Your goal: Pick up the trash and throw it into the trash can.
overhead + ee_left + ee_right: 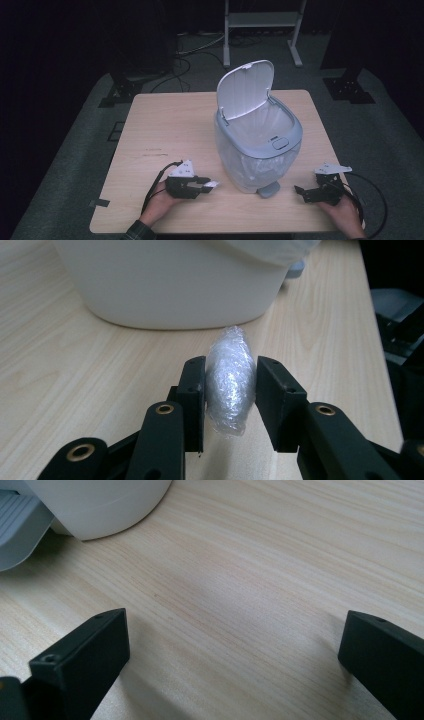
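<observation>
between the left claw [230, 390] jaws sits the plastic wad [230, 380], pinched

Bin [175, 285] cropped by top edge in left gripper view, rim and lid out of frame. Wad of clear film [230, 380] partly covered at both flanks by the jaws; tiny and unreadable in high view. Bin's foot pedal [20, 525] cut by left edge in right gripper view. Bin interior contents not discernible through liner [260, 165].
</observation>
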Demonstrator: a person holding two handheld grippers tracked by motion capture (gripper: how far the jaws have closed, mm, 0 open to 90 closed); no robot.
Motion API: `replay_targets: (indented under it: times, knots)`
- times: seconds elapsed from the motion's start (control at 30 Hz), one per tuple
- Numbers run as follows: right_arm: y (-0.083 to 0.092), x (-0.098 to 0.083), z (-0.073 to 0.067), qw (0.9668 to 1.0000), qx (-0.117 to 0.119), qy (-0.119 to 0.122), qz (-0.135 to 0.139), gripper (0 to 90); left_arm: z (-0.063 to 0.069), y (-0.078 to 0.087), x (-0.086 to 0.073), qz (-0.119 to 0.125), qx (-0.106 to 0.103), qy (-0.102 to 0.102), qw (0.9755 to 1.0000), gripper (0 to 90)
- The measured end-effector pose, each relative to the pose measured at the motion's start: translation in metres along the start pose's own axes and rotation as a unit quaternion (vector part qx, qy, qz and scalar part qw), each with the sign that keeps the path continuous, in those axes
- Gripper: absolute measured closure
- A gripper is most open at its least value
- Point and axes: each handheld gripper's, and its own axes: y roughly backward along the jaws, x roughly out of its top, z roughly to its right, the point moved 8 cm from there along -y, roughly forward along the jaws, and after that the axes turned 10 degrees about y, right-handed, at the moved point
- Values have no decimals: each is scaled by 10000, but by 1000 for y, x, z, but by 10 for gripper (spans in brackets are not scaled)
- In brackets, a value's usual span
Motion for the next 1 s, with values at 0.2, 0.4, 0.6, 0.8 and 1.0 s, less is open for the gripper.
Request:
replay_targets:
  times: [0.2,0.4,0.6,0.8,1.0]
  knots:
    - [0,0,0,10000,0,0,0,0,1,11,10,171,-83,-10,9998,653]
    - [0,0,0,10000,0,1,0,0,1,19,17,267,-160,15,9995,654]
    - [0,0,0,10000,-1,0,0,0,4,26,27,349,-278,-8,9990,653]
    - [0,0,0,10000,0,0,-1,0,7,36,39,481,-405,-18,9980,653]
    - [0,0,0,10000,0,-1,-2,0,11,46,51,602,-520,-13,9968,654]
